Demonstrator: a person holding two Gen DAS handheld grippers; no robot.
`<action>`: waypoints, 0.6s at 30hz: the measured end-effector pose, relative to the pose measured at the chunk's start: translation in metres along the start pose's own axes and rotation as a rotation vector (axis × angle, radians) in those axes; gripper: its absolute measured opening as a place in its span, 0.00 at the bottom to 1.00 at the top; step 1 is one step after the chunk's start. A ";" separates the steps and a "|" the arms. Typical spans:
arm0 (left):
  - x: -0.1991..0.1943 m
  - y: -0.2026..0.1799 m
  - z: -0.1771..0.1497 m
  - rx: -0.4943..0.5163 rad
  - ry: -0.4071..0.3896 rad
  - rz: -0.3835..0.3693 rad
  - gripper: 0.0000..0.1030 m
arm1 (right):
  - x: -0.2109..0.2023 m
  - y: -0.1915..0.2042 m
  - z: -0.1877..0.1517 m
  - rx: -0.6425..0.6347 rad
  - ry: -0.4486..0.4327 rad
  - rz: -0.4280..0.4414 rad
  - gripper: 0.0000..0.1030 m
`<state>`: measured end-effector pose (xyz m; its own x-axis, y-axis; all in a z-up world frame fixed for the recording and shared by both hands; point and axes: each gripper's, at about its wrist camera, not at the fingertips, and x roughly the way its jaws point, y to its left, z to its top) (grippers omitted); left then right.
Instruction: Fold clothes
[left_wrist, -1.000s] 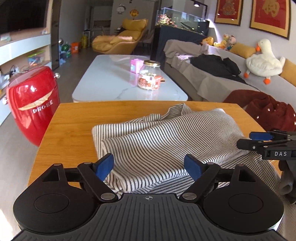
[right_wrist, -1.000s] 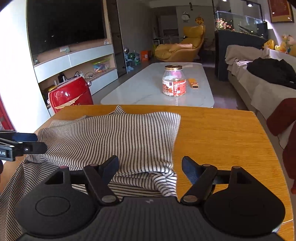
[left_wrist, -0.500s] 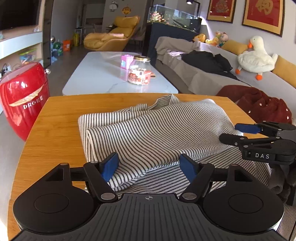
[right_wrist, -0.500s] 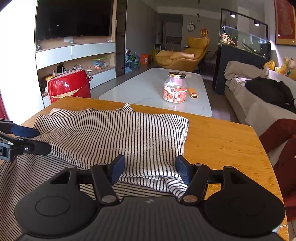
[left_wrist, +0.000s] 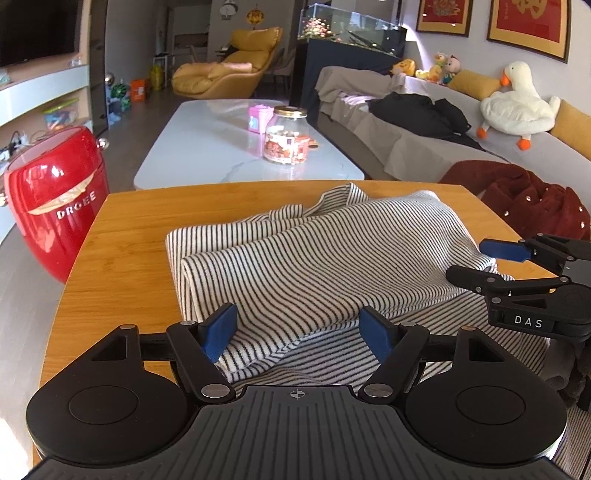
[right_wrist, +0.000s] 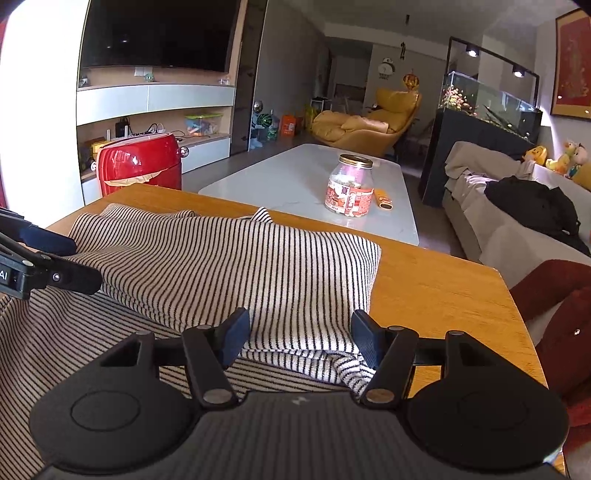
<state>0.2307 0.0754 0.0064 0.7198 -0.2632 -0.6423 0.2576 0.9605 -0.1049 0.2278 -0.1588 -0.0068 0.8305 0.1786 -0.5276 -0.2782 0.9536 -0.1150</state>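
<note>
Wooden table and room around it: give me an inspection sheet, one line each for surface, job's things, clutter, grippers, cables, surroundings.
Surface: wooden table, bare wood at the left and far edges.
Job's things: striped garment, partly folded, upper layer doubled over a lower layer that spreads towards the camera.
Clutter: nothing seen on the wooden table besides the garment.
Grippers: left gripper open, cloth between the fingers, pads not pressing; right gripper open over the garment's near right corner.
Cables: nothing seen on the table; wires on the shelf by the wall.
Surroundings: red appliance, white coffee table with a jar, sofa with dark clothing.
</note>
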 end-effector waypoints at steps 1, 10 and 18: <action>-0.001 0.000 0.000 0.001 0.001 0.005 0.76 | 0.000 0.000 0.000 0.000 0.000 0.001 0.61; -0.020 0.009 0.014 -0.117 -0.046 0.004 0.79 | 0.002 -0.005 0.001 0.015 0.010 0.042 0.66; 0.000 0.008 0.030 -0.125 -0.005 -0.049 0.81 | 0.006 -0.049 0.043 0.098 0.036 0.190 0.68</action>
<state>0.2518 0.0806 0.0286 0.7116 -0.3101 -0.6305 0.2105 0.9502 -0.2297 0.2675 -0.1945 0.0315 0.7491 0.3504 -0.5622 -0.3787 0.9228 0.0707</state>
